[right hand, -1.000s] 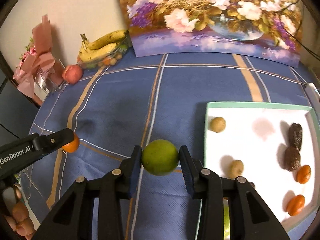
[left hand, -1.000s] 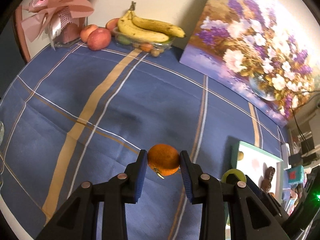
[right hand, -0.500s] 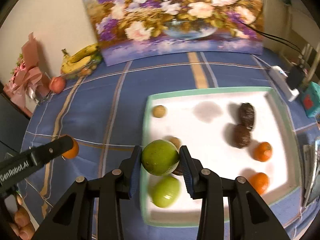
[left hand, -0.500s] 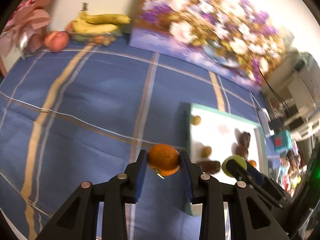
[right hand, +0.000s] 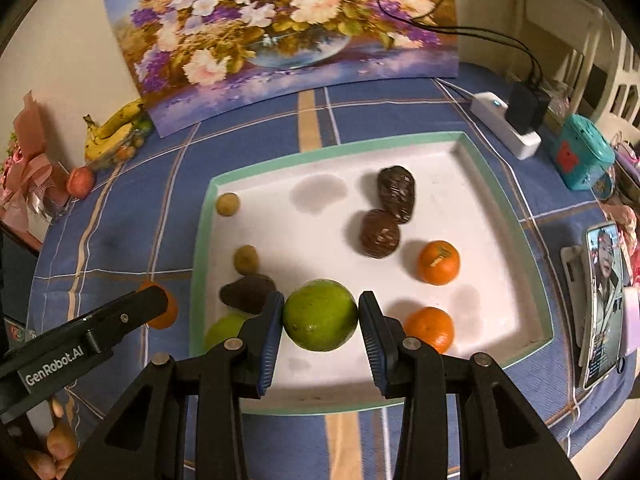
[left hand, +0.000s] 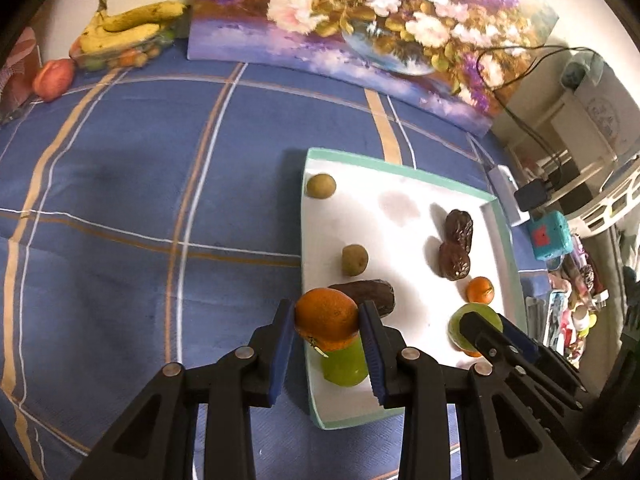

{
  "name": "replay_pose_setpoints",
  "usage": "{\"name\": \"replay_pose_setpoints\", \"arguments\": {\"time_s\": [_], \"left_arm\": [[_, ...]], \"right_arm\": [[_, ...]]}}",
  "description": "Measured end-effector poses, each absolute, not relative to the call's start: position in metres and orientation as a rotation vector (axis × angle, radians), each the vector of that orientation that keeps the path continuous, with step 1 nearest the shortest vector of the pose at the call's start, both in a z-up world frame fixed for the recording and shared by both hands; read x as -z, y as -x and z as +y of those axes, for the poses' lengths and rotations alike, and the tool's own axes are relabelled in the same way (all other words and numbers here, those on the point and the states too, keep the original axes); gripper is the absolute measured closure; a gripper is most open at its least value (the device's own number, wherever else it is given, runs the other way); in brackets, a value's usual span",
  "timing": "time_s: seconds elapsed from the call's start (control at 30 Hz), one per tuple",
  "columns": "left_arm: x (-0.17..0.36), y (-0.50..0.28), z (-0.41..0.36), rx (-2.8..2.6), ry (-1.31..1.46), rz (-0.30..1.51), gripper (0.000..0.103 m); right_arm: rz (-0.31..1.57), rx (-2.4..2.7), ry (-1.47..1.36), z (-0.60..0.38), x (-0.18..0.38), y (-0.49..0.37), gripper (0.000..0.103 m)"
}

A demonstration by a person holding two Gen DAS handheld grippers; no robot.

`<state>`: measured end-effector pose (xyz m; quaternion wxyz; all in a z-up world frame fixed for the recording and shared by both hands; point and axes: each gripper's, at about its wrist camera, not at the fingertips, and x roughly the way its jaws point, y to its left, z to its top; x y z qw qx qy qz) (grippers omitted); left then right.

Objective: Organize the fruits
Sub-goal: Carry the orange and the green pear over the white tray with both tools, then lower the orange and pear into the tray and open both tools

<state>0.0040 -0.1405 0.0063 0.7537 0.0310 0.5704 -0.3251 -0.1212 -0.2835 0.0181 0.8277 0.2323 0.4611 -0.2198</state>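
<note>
My left gripper (left hand: 326,330) is shut on an orange (left hand: 325,318) and holds it above the near left corner of the white tray (left hand: 400,168). My right gripper (right hand: 320,320) is shut on a green fruit (right hand: 320,314) above the tray's (right hand: 328,152) front part. On the tray lie another green fruit (right hand: 224,330), two small oranges (right hand: 438,262), dark brown fruits (right hand: 396,192) and two small tan fruits (right hand: 228,204). The left gripper with its orange (right hand: 164,312) shows at the left of the right wrist view.
A flower painting (right hand: 288,32) leans on the back wall. Bananas (left hand: 128,26) on a clear container and a red apple (left hand: 52,78) sit at the far left. A power strip (right hand: 504,124), a teal box (right hand: 582,156) and a phone (right hand: 604,304) lie right of the tray.
Both grippers have moved right and forward over the tray, each still holding its fruit. The tray now fills the middle of both views.
</note>
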Motion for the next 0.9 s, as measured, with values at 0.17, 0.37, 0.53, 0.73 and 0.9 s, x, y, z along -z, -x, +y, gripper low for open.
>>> {"name": "replay_pose_setpoints", "arguments": {"time_s": [0.17,0.37,0.53,0.73,0.9], "left_arm": [[0.003,-0.005,-0.148,0.697,-0.086,1.268,0.068],[0.009,-0.005,-0.156,0.692,-0.105,1.267,0.068],[0.011,-0.005,-0.160,0.682,-0.115,1.260,0.068],[0.011,-0.007,-0.159,0.673,-0.108,1.271,0.062],[0.005,-0.006,-0.153,0.658,-0.130,1.260,0.051]], "right_arm": [[0.998,0.464,-0.512,-0.291,-0.008,0.125,0.063],[1.024,0.456,-0.534,-0.296,0.005,0.125,0.063],[1.045,0.456,-0.547,-0.299,0.014,0.125,0.063],[1.064,0.457,-0.563,-0.302,0.021,0.127,0.063],[1.068,0.460,-0.565,-0.301,0.021,0.128,0.063]]}}
